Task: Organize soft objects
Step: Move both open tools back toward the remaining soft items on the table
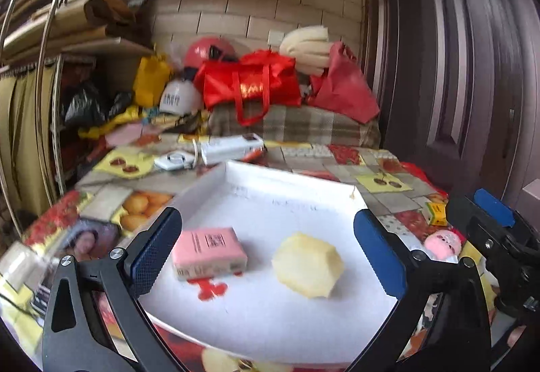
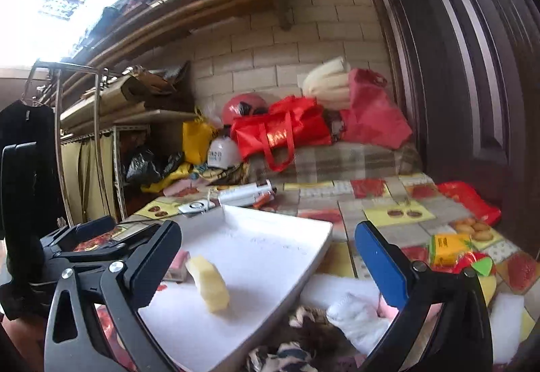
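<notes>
Both grippers, left gripper (image 1: 268, 252) and right gripper (image 2: 268, 259), hang spread wide, holding nothing. Yellow sponge (image 1: 307, 265) sits on the white tray (image 1: 270, 200) beside the pink packet (image 1: 208, 252); looks light and squishy, so pinch its flat sides gently.

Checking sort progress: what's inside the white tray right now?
The white tray holds a pink block and a pale yellow sponge, apart from each other. Red print shows under the block. The tray's near-left corner is hidden behind the left gripper fingers.
</notes>
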{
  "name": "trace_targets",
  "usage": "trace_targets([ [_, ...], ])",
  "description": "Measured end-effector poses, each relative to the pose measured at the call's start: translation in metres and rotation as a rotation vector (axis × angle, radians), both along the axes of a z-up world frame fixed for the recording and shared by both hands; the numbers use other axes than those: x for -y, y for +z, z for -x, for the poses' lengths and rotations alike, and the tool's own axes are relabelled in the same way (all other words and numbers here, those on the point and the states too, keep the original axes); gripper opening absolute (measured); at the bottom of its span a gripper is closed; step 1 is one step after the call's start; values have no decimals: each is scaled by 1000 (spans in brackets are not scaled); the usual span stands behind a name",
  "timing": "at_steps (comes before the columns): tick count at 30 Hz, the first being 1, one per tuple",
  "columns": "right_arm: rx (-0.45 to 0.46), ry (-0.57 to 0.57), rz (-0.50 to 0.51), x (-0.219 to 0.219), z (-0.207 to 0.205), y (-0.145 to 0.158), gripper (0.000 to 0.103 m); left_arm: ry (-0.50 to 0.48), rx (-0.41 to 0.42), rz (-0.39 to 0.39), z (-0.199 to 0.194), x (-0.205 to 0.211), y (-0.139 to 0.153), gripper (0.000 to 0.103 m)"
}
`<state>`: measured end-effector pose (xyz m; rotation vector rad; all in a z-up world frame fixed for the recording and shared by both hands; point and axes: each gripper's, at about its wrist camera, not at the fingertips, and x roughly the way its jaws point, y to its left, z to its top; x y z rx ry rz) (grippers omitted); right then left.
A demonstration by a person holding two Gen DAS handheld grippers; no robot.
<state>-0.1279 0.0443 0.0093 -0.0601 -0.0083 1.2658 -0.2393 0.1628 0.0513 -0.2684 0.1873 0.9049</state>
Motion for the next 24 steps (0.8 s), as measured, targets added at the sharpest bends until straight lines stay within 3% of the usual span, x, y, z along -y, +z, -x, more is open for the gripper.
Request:
trace_targets([
  [6,-36,-97,76,5,-22,-2,103,-60,-57,-81,-17,31,1,103],
  [9,-91,-158,72,21,-49,0,103,-157,-90,-72,-33,41,-1,103],
  [16,-232,-360,-4,88,-118,3,103,-241,-139,-91,-53,54,-1,103],
  [21,-288,-489,-29,119,-153,5,103,-357,-154,-63,-70,64,-2,103],
  [24,-270,-561,19,132,-169,8,103,-457,-187,-52,-86,77,-4,103],
])
